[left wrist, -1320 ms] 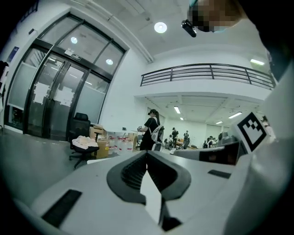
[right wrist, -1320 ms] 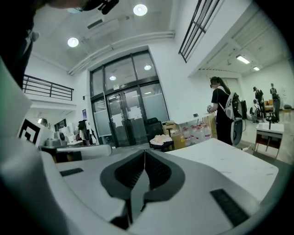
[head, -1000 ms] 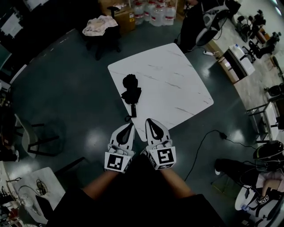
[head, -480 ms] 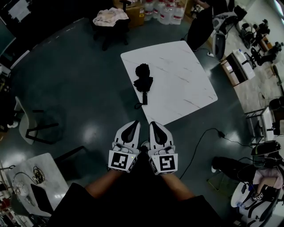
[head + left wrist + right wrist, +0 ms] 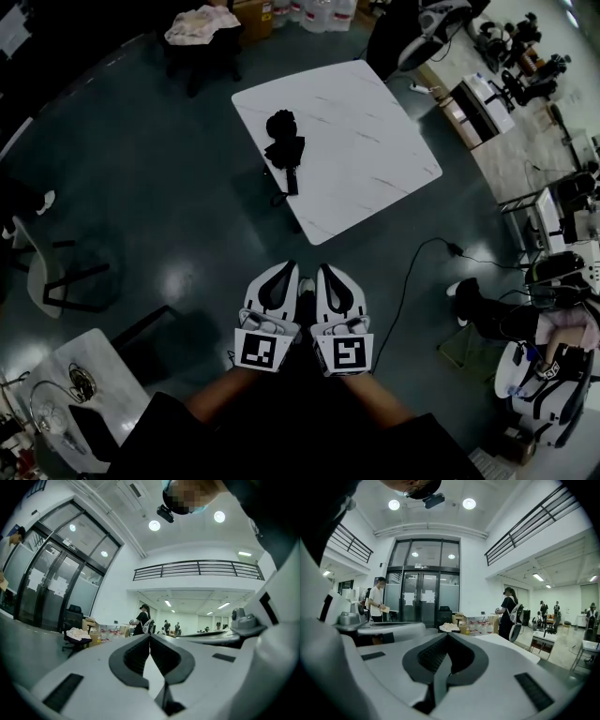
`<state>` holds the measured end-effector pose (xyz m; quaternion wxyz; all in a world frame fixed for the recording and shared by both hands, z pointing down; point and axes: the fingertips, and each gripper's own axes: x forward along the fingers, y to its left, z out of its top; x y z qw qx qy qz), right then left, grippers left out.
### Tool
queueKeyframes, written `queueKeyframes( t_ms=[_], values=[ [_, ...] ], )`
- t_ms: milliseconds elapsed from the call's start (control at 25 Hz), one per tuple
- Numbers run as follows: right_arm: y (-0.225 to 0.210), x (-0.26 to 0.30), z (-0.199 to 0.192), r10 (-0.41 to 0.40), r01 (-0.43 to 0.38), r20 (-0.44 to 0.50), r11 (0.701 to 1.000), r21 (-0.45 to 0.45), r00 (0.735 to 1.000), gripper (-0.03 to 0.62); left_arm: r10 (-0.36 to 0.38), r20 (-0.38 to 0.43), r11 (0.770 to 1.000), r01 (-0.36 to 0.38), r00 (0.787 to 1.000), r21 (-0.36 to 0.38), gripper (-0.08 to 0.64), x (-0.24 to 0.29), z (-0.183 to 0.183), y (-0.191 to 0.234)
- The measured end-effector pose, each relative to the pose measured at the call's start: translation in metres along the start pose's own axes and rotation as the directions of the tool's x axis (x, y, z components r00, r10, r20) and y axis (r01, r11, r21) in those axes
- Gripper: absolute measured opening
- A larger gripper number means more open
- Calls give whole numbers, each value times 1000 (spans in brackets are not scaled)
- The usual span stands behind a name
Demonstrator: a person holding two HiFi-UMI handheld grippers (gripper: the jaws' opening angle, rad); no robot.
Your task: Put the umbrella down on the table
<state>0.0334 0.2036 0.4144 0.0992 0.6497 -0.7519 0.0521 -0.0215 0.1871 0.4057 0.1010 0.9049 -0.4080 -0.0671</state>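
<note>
On the table point(image 5: 375, 150): smooth white marble-look top with thin grey veins, faintly glossy. Near the table's left edge, matt black cloth of the folded umbrella point(image 5: 283, 142), crumpled and soft-looking. All round the table, dark polished floor point(image 5: 178, 281), glossy, with bright reflected patches. Nearer than the table, smooth white plastic shells on the left gripper point(image 5: 283, 270) and right gripper point(image 5: 328, 270), with ribbed matt black pads point(image 5: 136, 656). Beyond the table, a pale rumpled cloth heap point(image 5: 200, 23).
</note>
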Motion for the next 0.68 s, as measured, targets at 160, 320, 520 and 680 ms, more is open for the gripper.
queueKeyframes(
  t_ms=[160, 320, 520, 680],
  values=[
    [-16, -12, -4, -5, 6, 7, 1000, -22, 1000, 17, -39, 7, 999, 39, 999, 7, 17, 6, -7, -29],
    [-31, -18, -1, 40, -38, 40, 998, -43, 998, 17, -15, 28, 1000, 14, 999, 26, 17, 16, -8, -51],
    [-64, -24, -5, 116, -111, 69, 991, -75, 991, 17, 32, 50, 997, -35, 998, 62, 17, 40, -11, -81],
    [-109, -35, -8, 131, -123, 79, 988, -97, 988, 17, 42, 47, 995, -46, 998, 86, 17, 63, -24, -121]
  ],
)
